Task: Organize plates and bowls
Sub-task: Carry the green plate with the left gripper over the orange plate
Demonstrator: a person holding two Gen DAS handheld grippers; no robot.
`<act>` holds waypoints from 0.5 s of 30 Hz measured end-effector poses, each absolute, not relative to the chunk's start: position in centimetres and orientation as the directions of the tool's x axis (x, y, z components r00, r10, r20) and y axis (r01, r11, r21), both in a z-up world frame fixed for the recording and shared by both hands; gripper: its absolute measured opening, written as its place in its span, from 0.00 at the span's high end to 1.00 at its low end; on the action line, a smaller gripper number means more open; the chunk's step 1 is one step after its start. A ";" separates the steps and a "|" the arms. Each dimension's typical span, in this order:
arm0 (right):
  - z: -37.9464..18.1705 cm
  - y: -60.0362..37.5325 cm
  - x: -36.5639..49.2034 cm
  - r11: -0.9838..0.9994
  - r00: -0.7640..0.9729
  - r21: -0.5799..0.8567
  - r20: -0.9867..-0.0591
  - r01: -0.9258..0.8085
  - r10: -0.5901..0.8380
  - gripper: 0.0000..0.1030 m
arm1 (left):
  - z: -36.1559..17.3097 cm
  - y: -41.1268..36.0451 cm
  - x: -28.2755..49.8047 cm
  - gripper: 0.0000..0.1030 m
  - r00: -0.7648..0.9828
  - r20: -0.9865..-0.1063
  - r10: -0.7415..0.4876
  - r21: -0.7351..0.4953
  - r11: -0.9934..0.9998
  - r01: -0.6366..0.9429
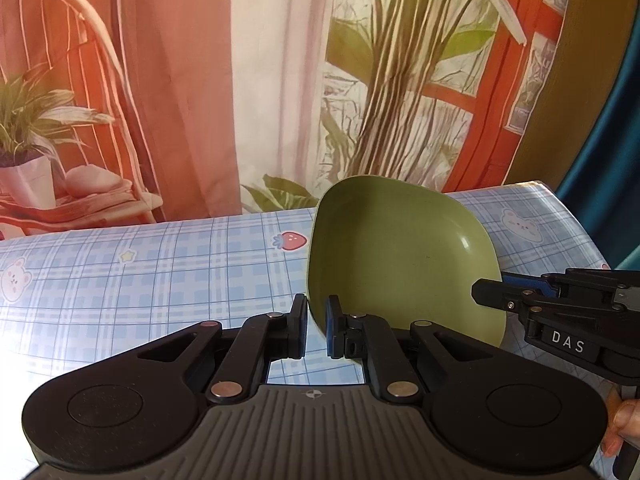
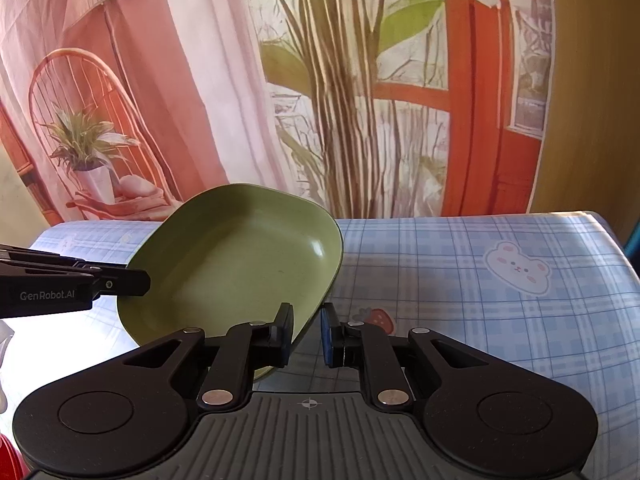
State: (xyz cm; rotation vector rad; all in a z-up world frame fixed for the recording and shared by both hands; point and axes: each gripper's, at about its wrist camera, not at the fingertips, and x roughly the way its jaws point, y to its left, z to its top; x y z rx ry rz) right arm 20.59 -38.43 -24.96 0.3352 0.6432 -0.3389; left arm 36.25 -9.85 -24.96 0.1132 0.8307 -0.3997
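Observation:
A green square plate (image 1: 400, 256) stands tilted steeply over the table, its hollow side facing both cameras. My left gripper (image 1: 316, 328) is shut on the plate's left rim, which runs between the two pads. In the right wrist view the same plate (image 2: 236, 256) fills the left centre, and my right gripper (image 2: 307, 332) is shut on its right rim. Each gripper shows in the other's view: the right gripper (image 1: 492, 292) clamps the rim from the right, and the left gripper (image 2: 136, 280) reaches in from the left.
The table wears a blue checked cloth (image 1: 160, 272) with bear and strawberry prints. Behind it hangs a printed backdrop (image 1: 240, 80) showing a chair, a curtain and plants. A person's hand (image 1: 624, 420) holds the right gripper. A red object (image 2: 6, 456) peeks in at the lower left.

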 end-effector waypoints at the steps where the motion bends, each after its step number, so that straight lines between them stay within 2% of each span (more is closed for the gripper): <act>1: -24.7 -38.4 20.4 0.892 0.752 0.198 -0.627 0.406 -0.204 0.87 | -24.6 -9.8 35.9 0.90 0.609 -0.733 -0.304 -0.056 0.919 0.391; 15: -21.2 -37.0 15.7 0.906 0.781 0.184 -0.588 0.381 -0.209 0.89 | -20.4 -9.8 28.4 0.88 0.665 -0.678 -0.312 -0.044 0.921 0.387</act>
